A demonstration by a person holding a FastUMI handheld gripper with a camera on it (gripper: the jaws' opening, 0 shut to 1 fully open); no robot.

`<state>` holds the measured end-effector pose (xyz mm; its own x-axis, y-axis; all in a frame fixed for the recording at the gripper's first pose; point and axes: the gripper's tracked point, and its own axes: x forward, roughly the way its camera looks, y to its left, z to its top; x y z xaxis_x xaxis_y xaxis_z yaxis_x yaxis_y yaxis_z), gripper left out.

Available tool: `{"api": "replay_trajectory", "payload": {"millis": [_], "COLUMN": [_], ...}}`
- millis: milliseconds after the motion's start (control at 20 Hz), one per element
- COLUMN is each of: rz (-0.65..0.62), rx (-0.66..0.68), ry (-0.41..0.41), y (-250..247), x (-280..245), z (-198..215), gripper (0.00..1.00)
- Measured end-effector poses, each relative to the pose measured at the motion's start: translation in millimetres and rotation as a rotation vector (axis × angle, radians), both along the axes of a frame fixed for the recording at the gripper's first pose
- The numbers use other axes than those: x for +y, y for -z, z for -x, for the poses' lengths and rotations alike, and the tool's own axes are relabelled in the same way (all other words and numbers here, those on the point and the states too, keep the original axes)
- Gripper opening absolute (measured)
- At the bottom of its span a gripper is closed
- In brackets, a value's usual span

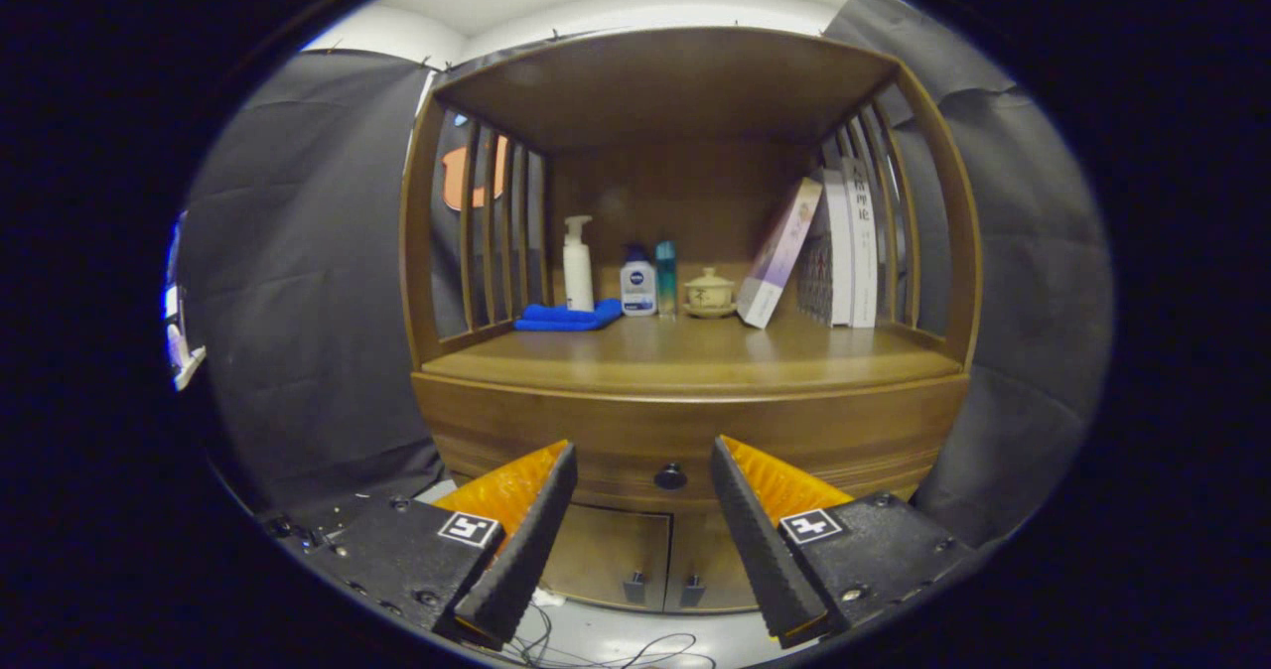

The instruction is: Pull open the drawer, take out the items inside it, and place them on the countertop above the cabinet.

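A wooden cabinet stands ahead of me. Its drawer [685, 441] is closed, with a small dark round knob [670, 476] at the middle of the front. My gripper [643, 456] is open, its two fingers spread to either side of the knob and some way short of it. Nothing is between the fingers. Above the drawer lies the wooden countertop [695, 356], under a shelf roof with slatted sides. The drawer's inside is hidden.
On the countertop, at the back, stand a folded blue cloth [566, 317], a white pump bottle [577, 264], a small white bottle [637, 284], a teal bottle [665, 278], a lidded cup [709, 292] and several leaning books [829, 252]. Two small doors [650, 560] sit below the drawer. Cables [596, 649] lie on the floor.
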<state>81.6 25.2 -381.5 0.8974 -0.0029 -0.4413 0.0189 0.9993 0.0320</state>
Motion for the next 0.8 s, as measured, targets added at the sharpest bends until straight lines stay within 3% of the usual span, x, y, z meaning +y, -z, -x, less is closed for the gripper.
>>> {"api": "replay_trajectory", "payload": {"millis": [200, 350, 600, 800], "rz": [-0.005, 0.055, 0.111, 0.078], "rx": [0.034, 0.055, 0.049, 0.055], "ry": [0.007, 0.015, 0.050, 0.076], "y": [27.5, 43.2, 61.1, 71.0], "x": [-5.7, -9.6, -16.0, -13.9], "z": [-17.3, -31.4, -48.3, -50.7], "gripper": [0.77, 0.63, 0.50, 0.39]}}
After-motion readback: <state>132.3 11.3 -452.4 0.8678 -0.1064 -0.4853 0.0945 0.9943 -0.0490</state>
